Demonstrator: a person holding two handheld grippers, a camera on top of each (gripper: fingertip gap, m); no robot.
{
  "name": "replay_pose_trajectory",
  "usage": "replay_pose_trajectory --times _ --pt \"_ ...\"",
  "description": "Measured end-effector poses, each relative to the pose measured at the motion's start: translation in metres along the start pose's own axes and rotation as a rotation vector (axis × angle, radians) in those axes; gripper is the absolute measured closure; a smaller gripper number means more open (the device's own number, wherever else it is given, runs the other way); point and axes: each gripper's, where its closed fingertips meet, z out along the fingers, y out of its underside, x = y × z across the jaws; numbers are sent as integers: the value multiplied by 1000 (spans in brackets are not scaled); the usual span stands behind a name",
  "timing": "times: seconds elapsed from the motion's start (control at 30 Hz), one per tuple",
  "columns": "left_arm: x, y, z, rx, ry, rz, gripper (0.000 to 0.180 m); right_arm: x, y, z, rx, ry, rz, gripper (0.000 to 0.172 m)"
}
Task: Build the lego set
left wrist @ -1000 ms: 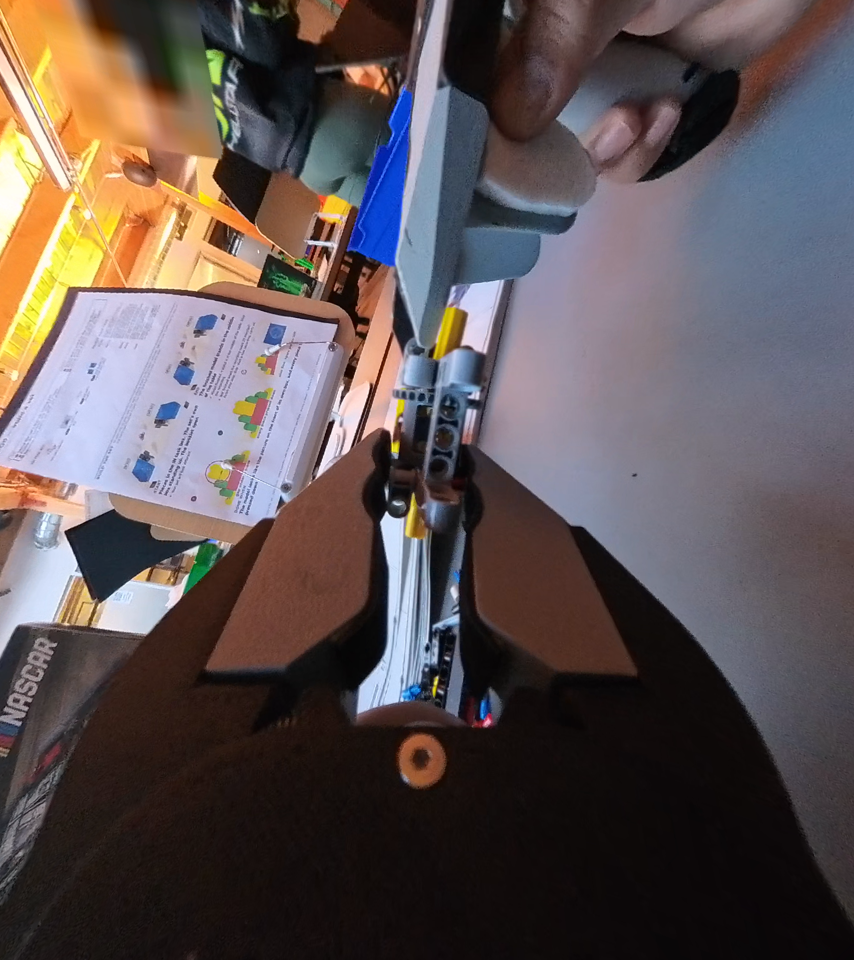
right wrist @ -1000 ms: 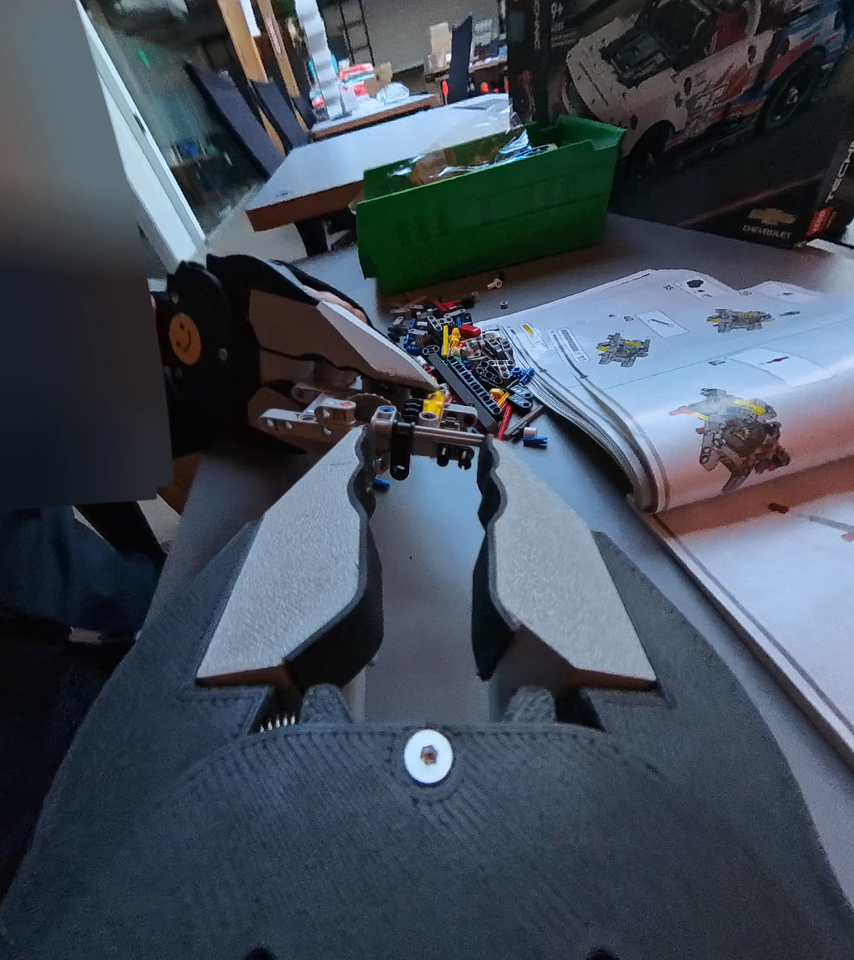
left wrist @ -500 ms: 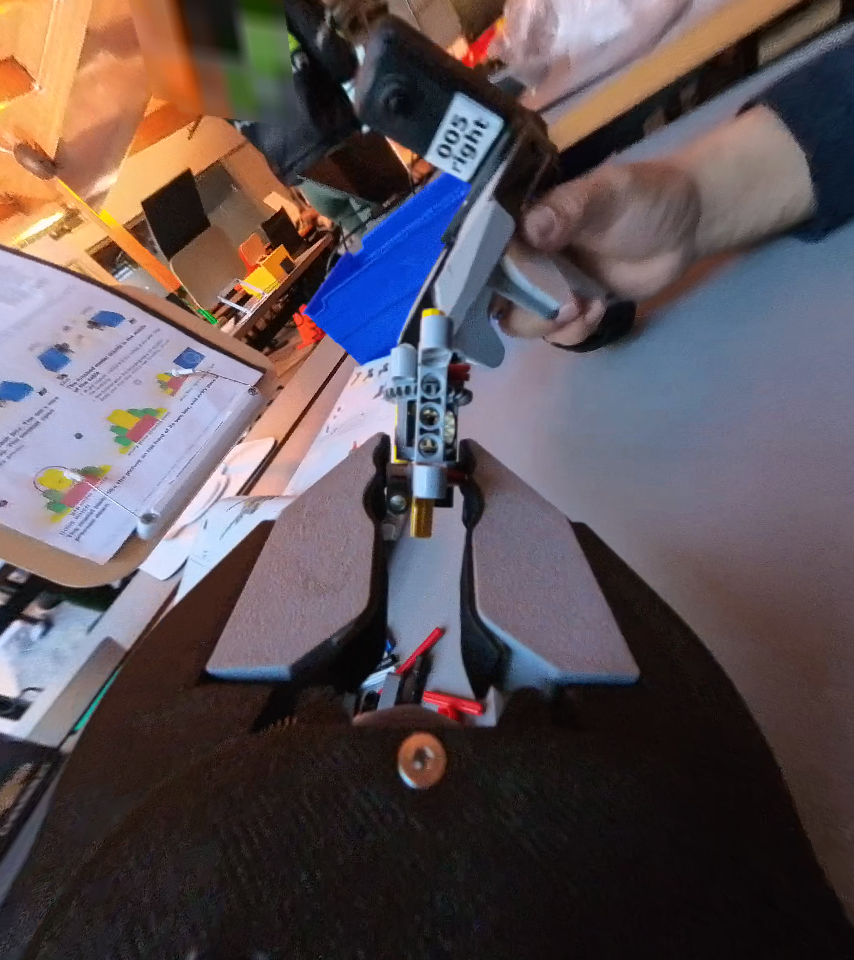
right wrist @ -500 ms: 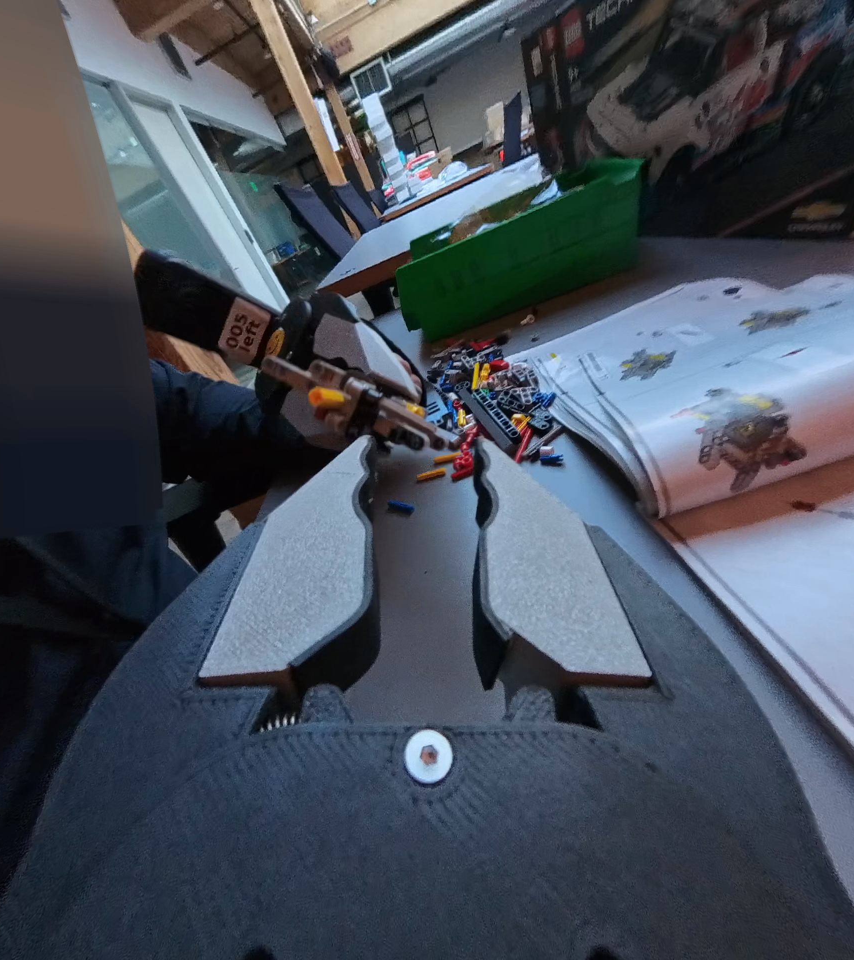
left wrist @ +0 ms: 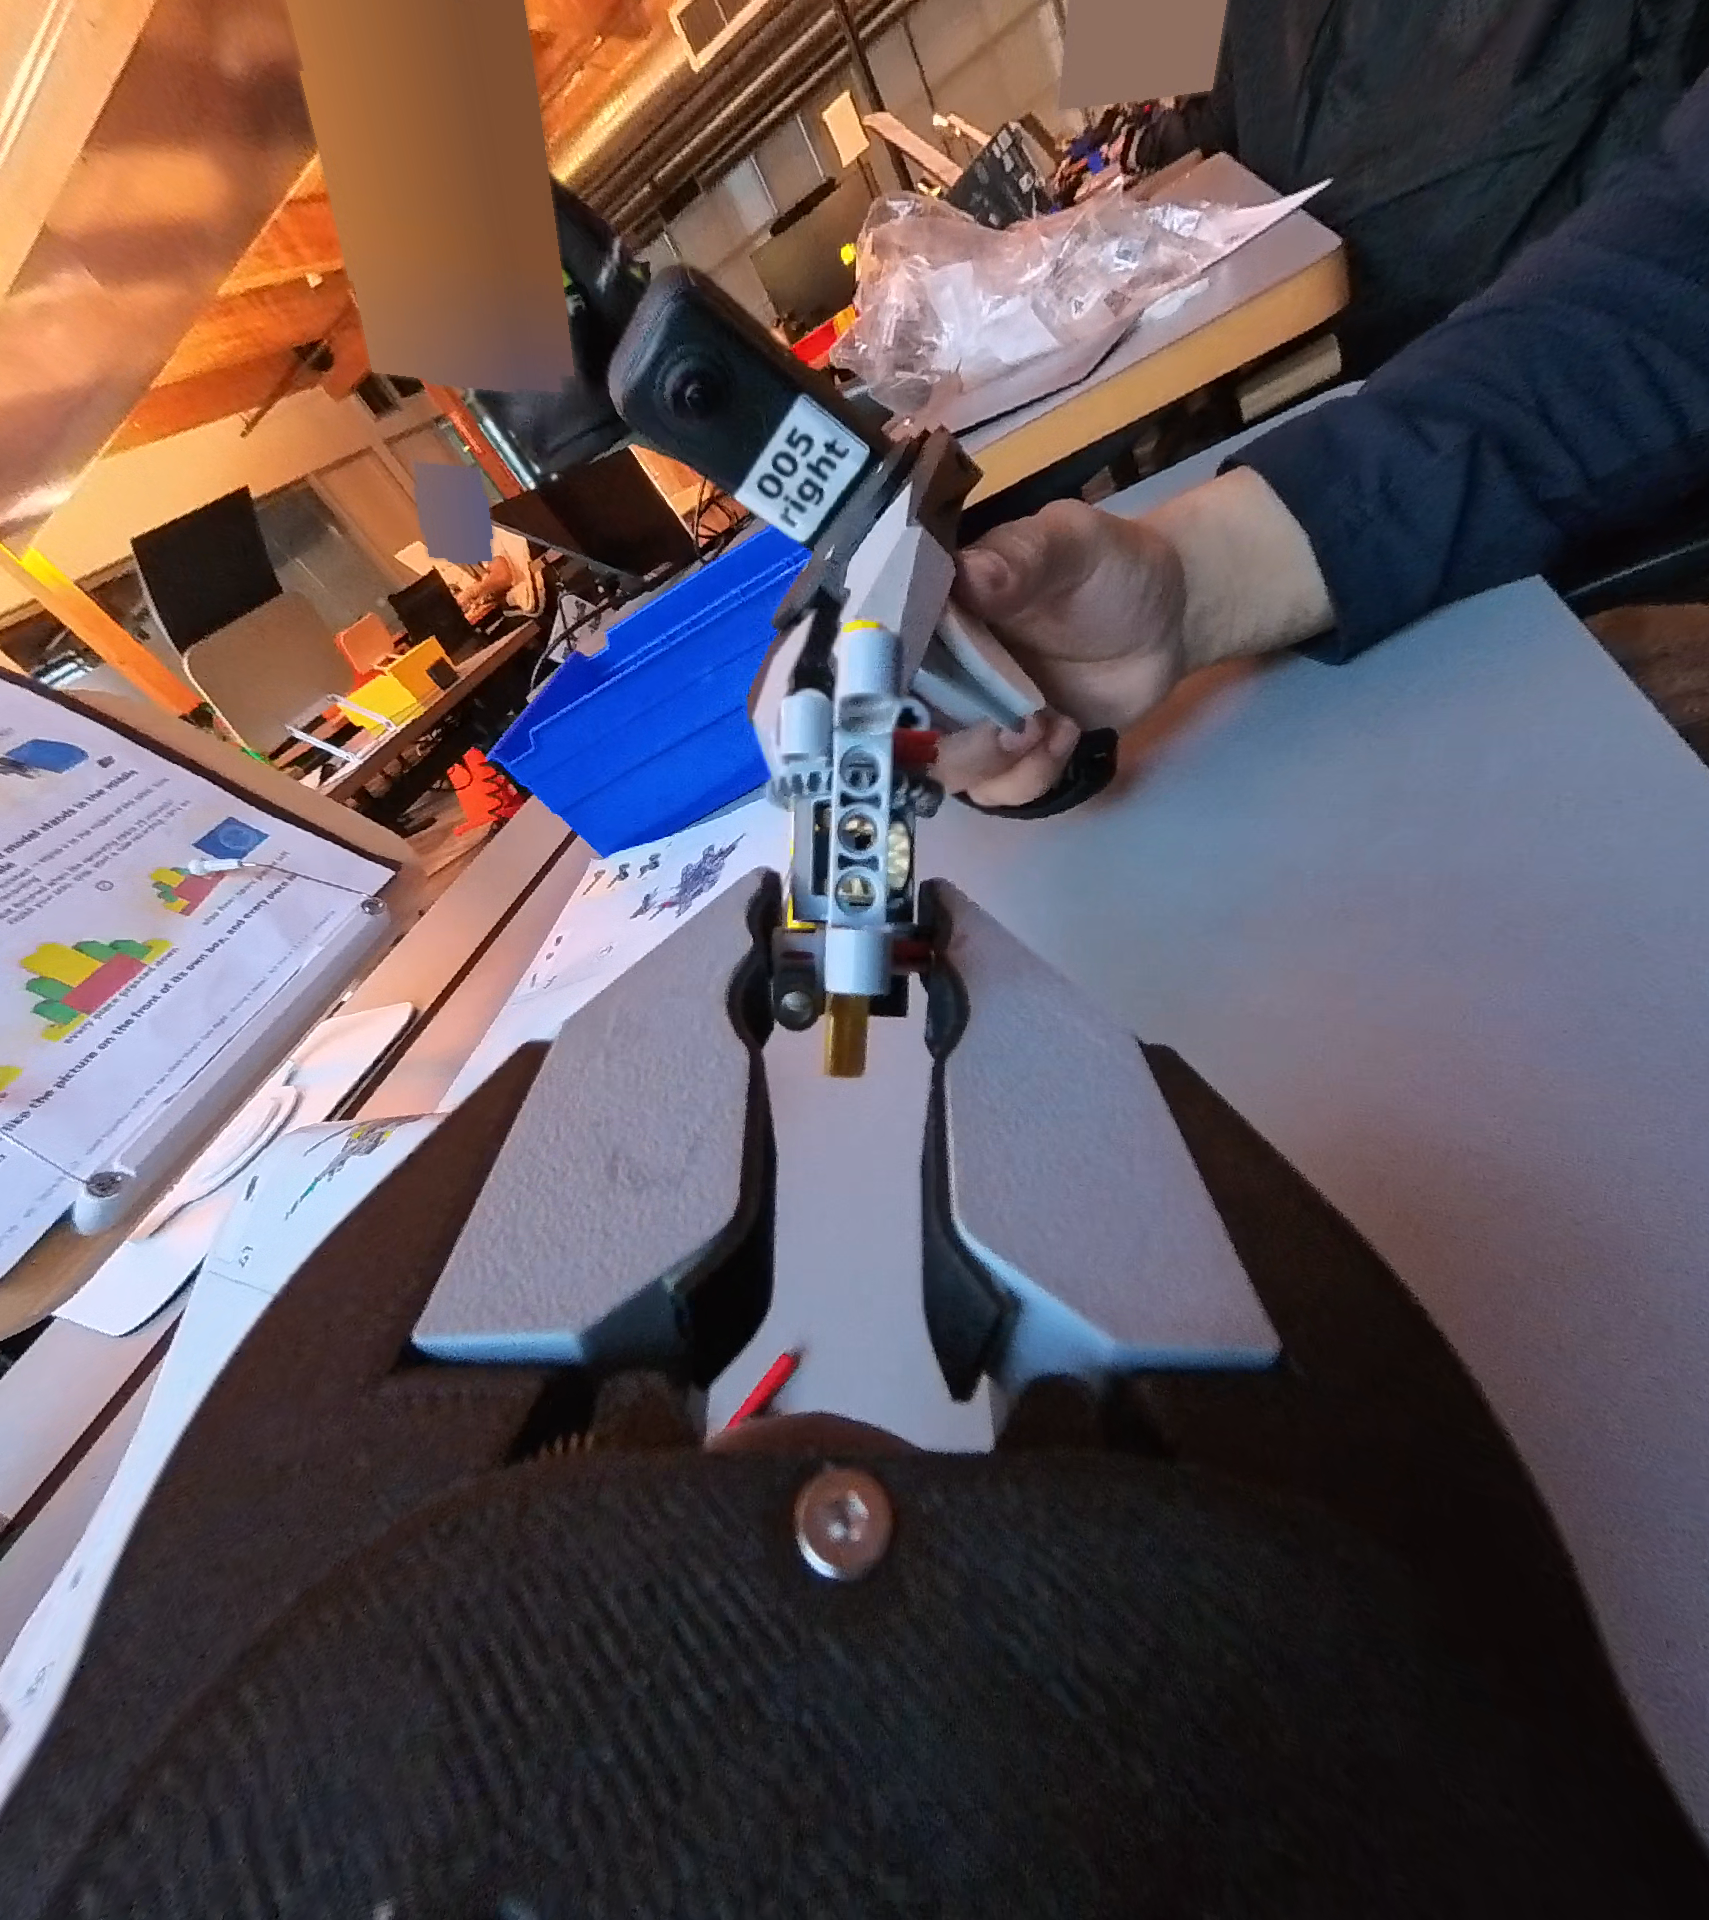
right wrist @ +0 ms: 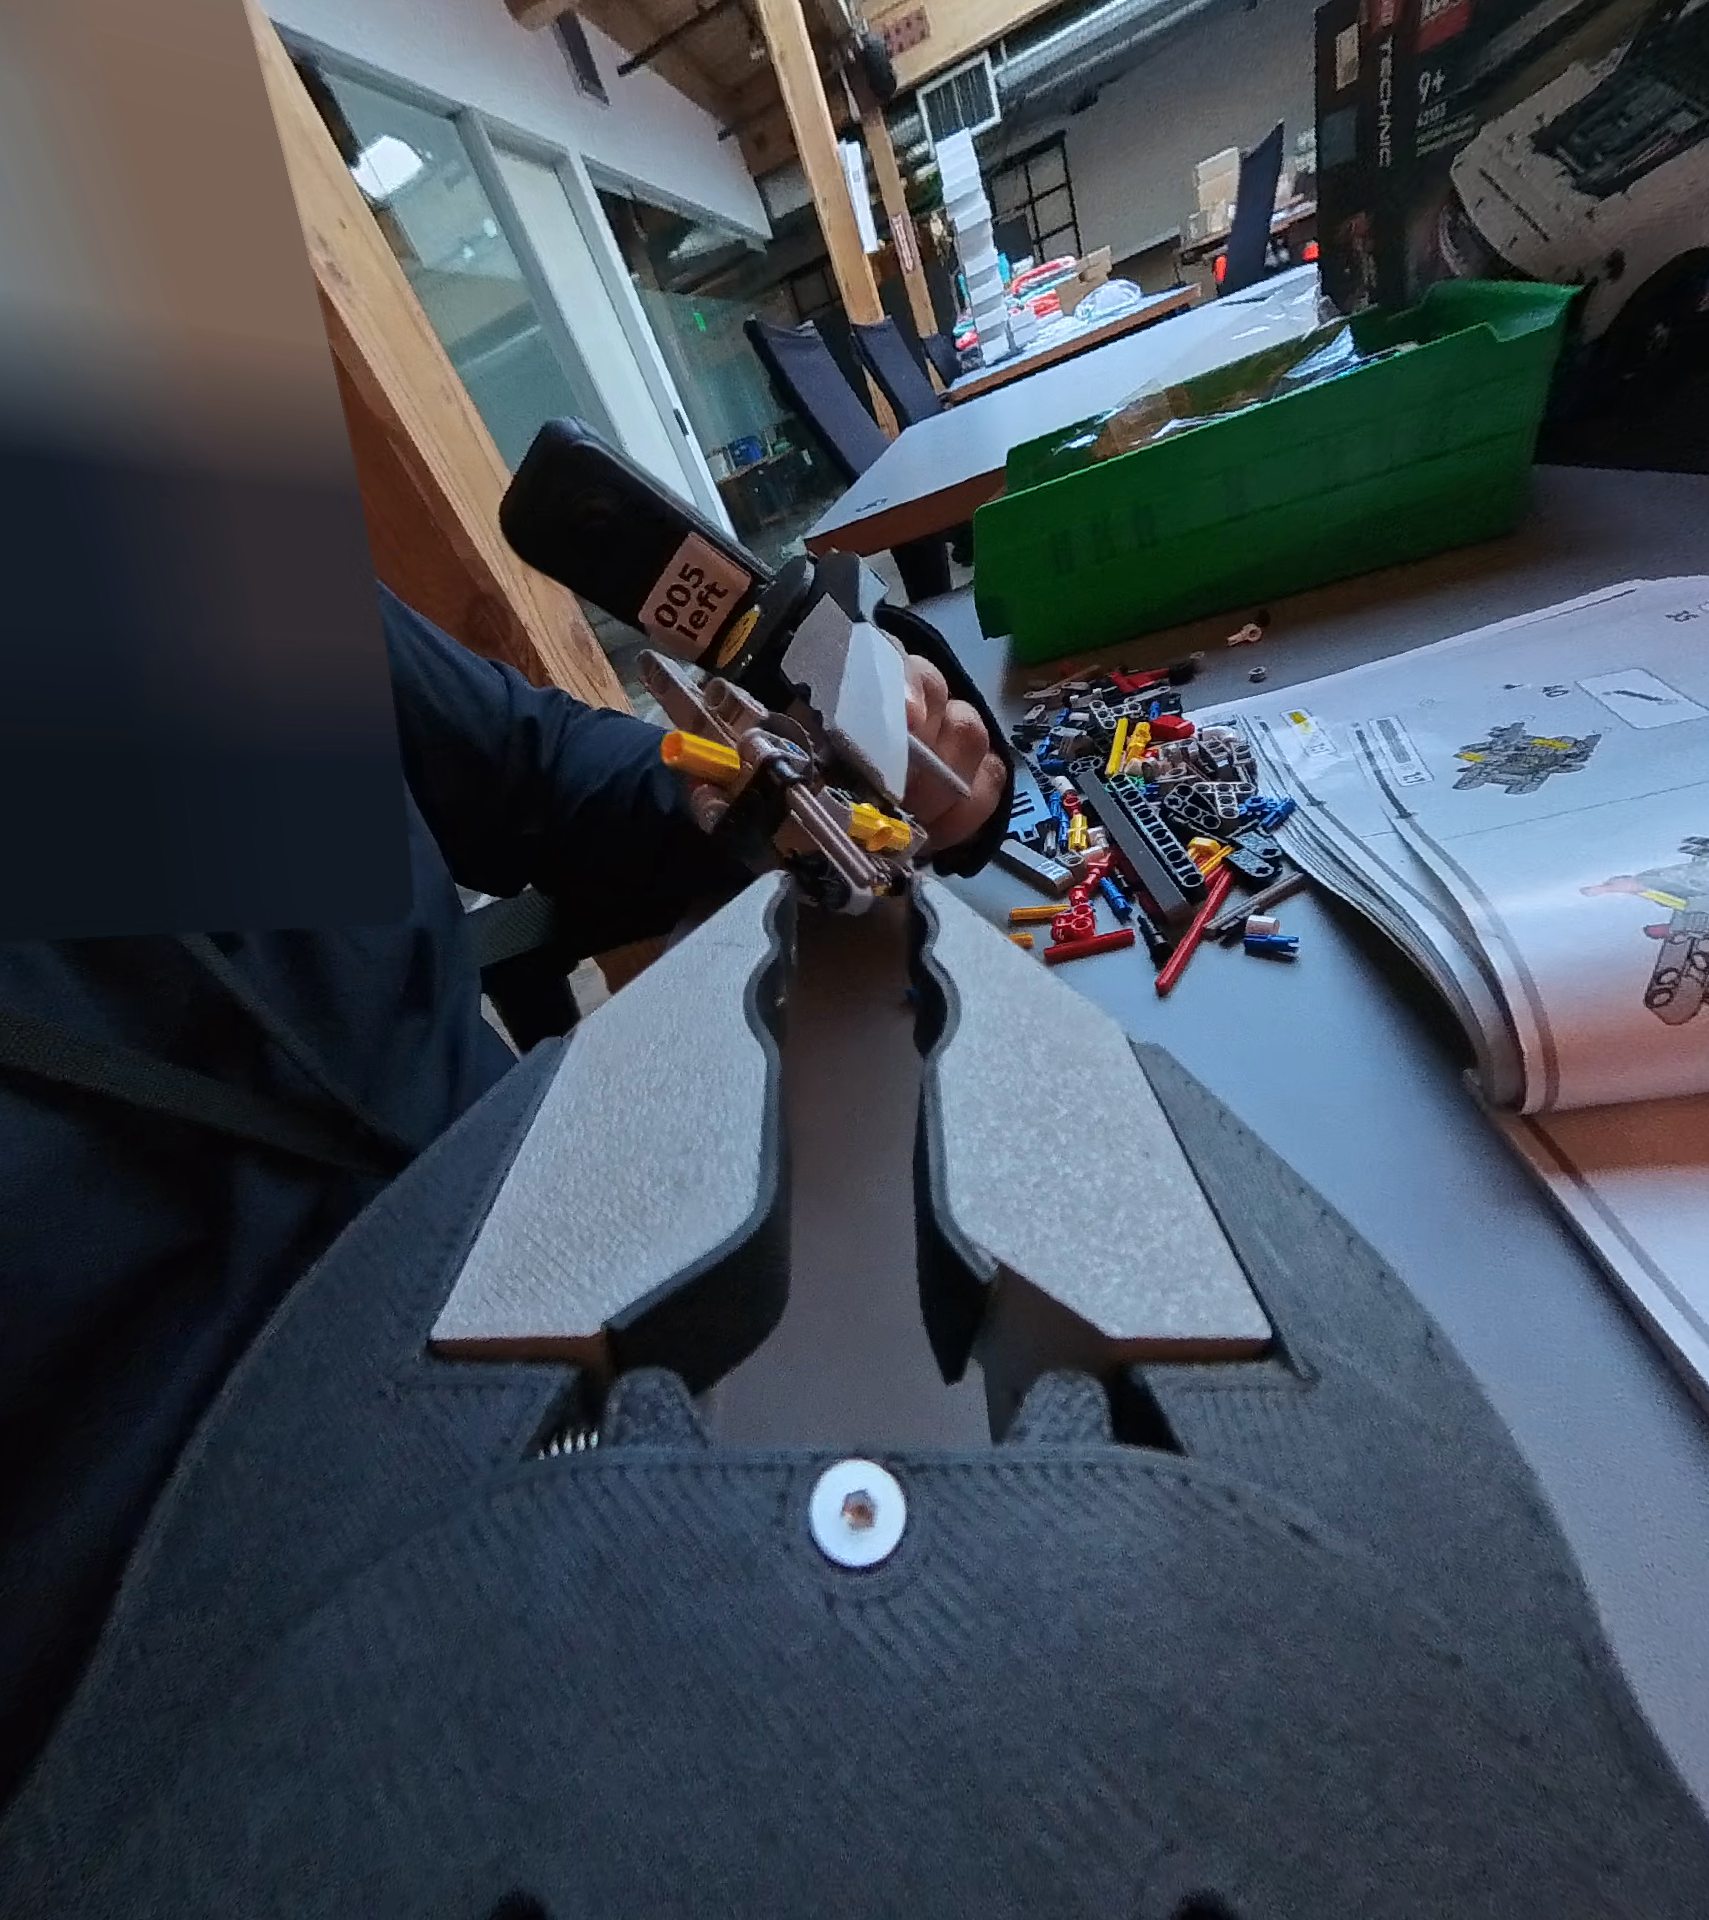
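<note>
My left gripper (left wrist: 839,935) is shut on the lower end of a grey brick-built beam assembly (left wrist: 855,821) with a yellow axle, and holds it upright above the grey table (left wrist: 1349,1039). My right gripper (right wrist: 850,899) has its two tips against the far end of the same assembly (right wrist: 798,800). In the left wrist view the right gripper (left wrist: 850,613) sits at the assembly's top, held by a hand (left wrist: 1089,623). In the right wrist view a finger of the left gripper (right wrist: 860,707) shows behind the assembly.
A pile of loose coloured parts (right wrist: 1141,790) lies beside an open instruction booklet (right wrist: 1556,831). A green bin (right wrist: 1245,509) and a dark box (right wrist: 1608,156) stand behind. A blue bin (left wrist: 642,717), a sheet on a board (left wrist: 50,935) and a red axle (left wrist: 767,1387) show too. Only a small space, under 4 cm, lies between the two pairs of fingers.
My right gripper's jaws narrowed and came in onto the end of the assembly. My left gripper turned the assembly upright and kept hold of it.
</note>
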Motion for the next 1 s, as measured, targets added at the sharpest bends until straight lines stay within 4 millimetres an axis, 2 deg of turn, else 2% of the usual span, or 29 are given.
replay_pose_trajectory --times 0.17,0.73,0.9,1.0 --pt "1 0 1 1 10 -11 157 -5 -6 -3 44 -56 47 160" --pt "4 12 5 -94 9 21 157 11 8 3 -2 -20 101 159" --pt "2 29 7 -201 -35 123 157 26 15 1 -37 76 85 158" --pt "9 43 11 -291 -25 214 157 31 15 0 -46 118 70 159"
